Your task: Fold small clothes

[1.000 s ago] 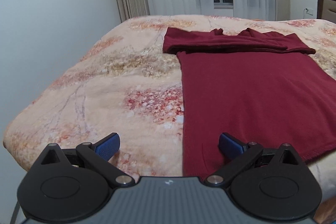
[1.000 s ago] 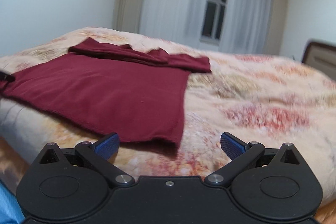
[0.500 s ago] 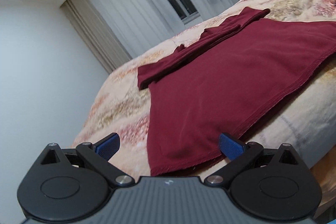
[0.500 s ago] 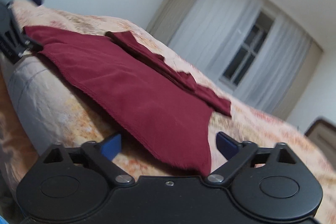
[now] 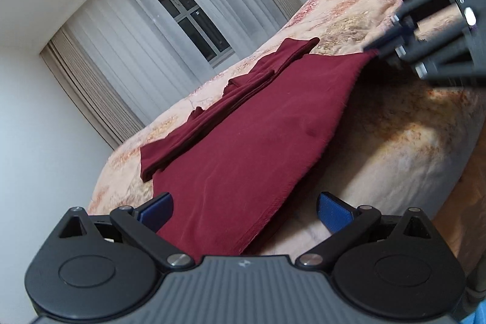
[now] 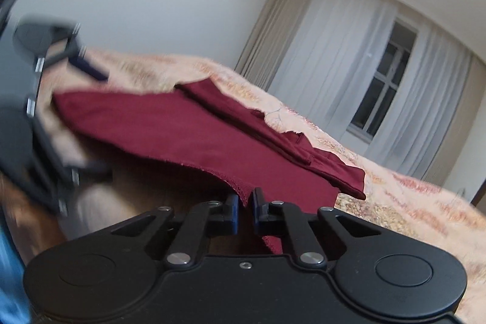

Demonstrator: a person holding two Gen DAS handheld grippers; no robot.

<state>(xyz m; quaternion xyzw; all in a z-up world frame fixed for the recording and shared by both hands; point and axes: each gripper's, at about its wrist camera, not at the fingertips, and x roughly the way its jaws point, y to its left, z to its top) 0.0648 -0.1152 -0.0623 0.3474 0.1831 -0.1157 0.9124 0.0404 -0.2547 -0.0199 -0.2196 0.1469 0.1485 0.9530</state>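
— Right gripper (image 6: pixel 244 210) has just pinched shut on the near hem corner of the maroon garment (image 6: pixel 188 138), surely to lift it for the fold.

— And the left gripper (image 5: pixel 244 210)?

— Spread wide, the other hem corner lying between its pads, unpressed. It looks lined up to match.

— Where's the cloth itself?

— Flat on the floral bedspread (image 5: pixel 343 11), hem overhanging the near edge, sleeves already folded across toward twelve o'clock, below the curtained window (image 6: pixel 379 93).
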